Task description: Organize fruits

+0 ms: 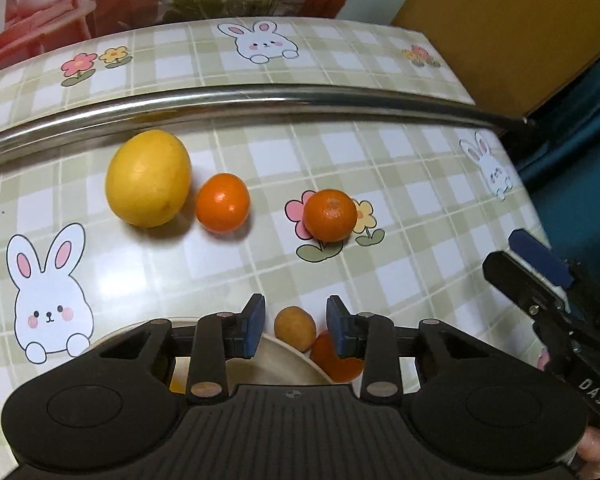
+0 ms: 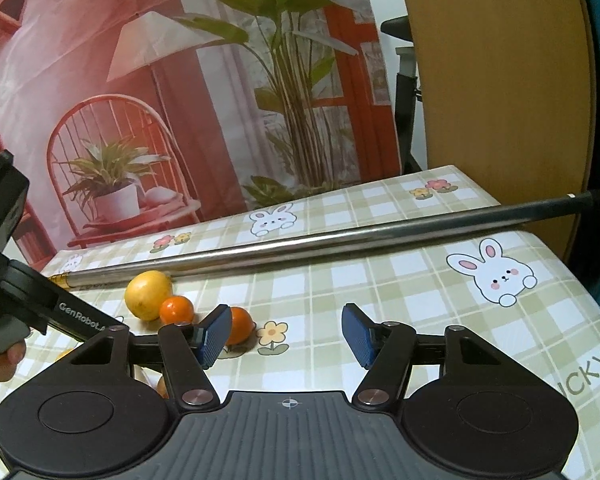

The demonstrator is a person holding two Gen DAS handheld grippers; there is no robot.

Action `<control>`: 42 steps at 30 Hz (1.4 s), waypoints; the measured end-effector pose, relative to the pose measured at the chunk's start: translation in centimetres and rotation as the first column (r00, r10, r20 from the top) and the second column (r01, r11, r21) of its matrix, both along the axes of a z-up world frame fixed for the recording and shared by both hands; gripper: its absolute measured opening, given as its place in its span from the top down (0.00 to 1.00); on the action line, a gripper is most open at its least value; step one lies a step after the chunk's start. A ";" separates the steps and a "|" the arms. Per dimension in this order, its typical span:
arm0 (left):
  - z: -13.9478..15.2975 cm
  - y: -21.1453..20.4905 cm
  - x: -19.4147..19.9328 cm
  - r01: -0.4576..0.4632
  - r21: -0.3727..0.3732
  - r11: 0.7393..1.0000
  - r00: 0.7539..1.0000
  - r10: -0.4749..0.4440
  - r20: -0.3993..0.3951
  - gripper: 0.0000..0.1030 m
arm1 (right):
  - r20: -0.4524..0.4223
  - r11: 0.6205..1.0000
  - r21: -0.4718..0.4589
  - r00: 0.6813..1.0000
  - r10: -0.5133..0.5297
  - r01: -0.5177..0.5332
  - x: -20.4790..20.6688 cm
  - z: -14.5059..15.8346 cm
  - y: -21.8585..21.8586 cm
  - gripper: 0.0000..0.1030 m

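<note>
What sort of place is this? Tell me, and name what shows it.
Likely a staged home-style tabletop: a checked bunny-print tablecloth, a printed backdrop picturing a chair and plants, and loose fruit such as a lemon.

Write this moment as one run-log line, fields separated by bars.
left gripper: open over small yellow fruit at plate | right gripper: open, empty | lemon: on table

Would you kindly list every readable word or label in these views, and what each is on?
"DAS": right gripper body, left wrist view.
"GenRobot.A", cut off: left gripper's arm, right wrist view.
"CKY", cut off: tablecloth.
Small print on the metal rod: too blurred.
</note>
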State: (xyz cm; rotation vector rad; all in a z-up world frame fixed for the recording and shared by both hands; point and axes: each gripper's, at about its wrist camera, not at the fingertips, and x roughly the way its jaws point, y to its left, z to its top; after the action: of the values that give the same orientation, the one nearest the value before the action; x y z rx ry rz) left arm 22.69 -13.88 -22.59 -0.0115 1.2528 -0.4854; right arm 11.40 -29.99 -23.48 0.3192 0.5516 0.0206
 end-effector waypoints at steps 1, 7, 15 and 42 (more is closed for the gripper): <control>-0.1 -0.5 0.0 0.009 0.011 1.000 1.000 -0.009 0.000 0.68 | 0.000 1.000 0.002 1.000 0.000 0.000 0.0 0.0 0.0 0.43; -0.5 -1.8 0.1 0.042 0.062 0.997 0.999 -0.041 -0.012 0.76 | -0.001 1.000 0.002 1.000 0.001 -0.001 -0.1 -0.1 0.0 0.43; -0.6 -2.1 0.5 0.047 0.107 0.993 0.999 -0.044 -0.024 0.76 | -0.009 1.000 0.013 1.000 0.001 -0.001 -0.2 -0.6 0.0 0.43; 4.0 1.9 -1.0 -0.069 0.099 0.993 0.972 0.045 0.232 0.76 | -0.123 0.970 0.147 0.970 0.210 -0.192 0.8 -3.6 3.9 0.56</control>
State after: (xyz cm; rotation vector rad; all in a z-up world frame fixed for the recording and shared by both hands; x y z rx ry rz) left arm 21.66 -12.00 -18.62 0.0962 1.0465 -0.3586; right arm 12.23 -26.13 -27.04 0.3964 0.7200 0.2345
